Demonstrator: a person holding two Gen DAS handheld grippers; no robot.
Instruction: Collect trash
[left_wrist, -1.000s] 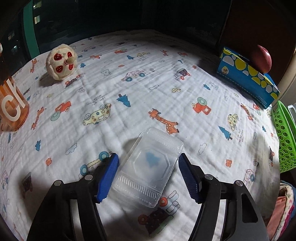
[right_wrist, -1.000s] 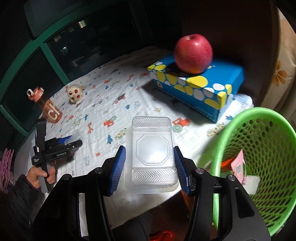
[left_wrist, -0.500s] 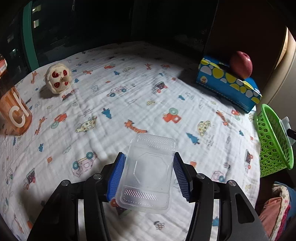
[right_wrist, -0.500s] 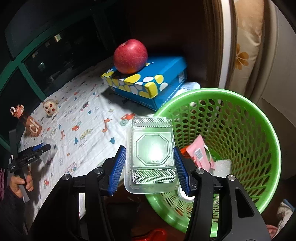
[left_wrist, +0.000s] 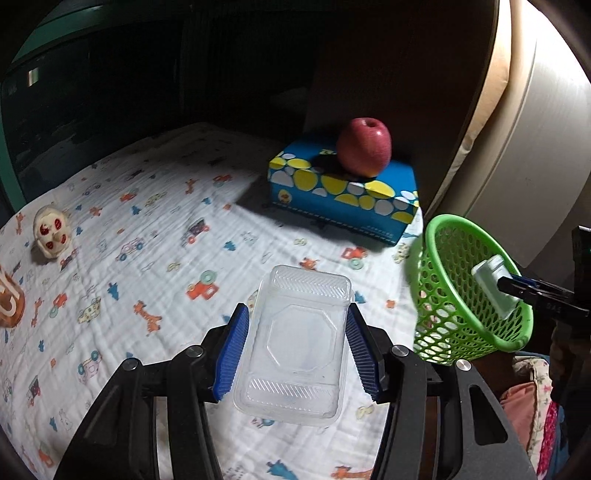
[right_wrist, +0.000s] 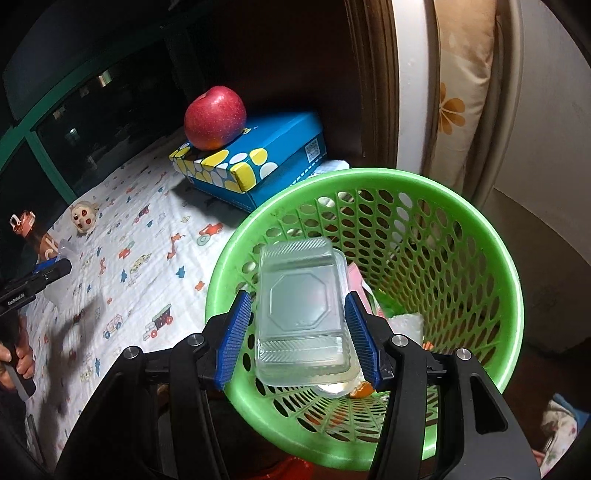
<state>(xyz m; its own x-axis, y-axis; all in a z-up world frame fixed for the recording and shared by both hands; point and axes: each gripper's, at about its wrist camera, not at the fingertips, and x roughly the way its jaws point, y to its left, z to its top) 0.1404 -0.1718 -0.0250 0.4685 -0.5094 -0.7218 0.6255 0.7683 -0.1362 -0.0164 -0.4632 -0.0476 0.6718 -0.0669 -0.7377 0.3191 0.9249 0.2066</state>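
My left gripper (left_wrist: 295, 350) is shut on a clear plastic tray (left_wrist: 295, 343) and holds it above the patterned cloth (left_wrist: 147, 258), left of the green mesh basket (left_wrist: 443, 314). My right gripper (right_wrist: 299, 338) is shut on a second clear plastic tray (right_wrist: 303, 306) and holds it over the open mouth of the green basket (right_wrist: 461, 229), which has wrappers and scraps (right_wrist: 360, 284) inside. The right gripper with its tray also shows in the left wrist view (left_wrist: 495, 291) above the basket rim.
A blue and yellow tissue box (left_wrist: 340, 192) with a red apple (left_wrist: 364, 146) on top stands at the back. A small skull-like toy (left_wrist: 51, 230) and an orange bottle (left_wrist: 9, 302) are at the left. The basket stands off the bed's right edge.
My left gripper closed on its tray, lifted it and swung right toward the basket. My right gripper carried its tray from over the bed to over the basket mouth.
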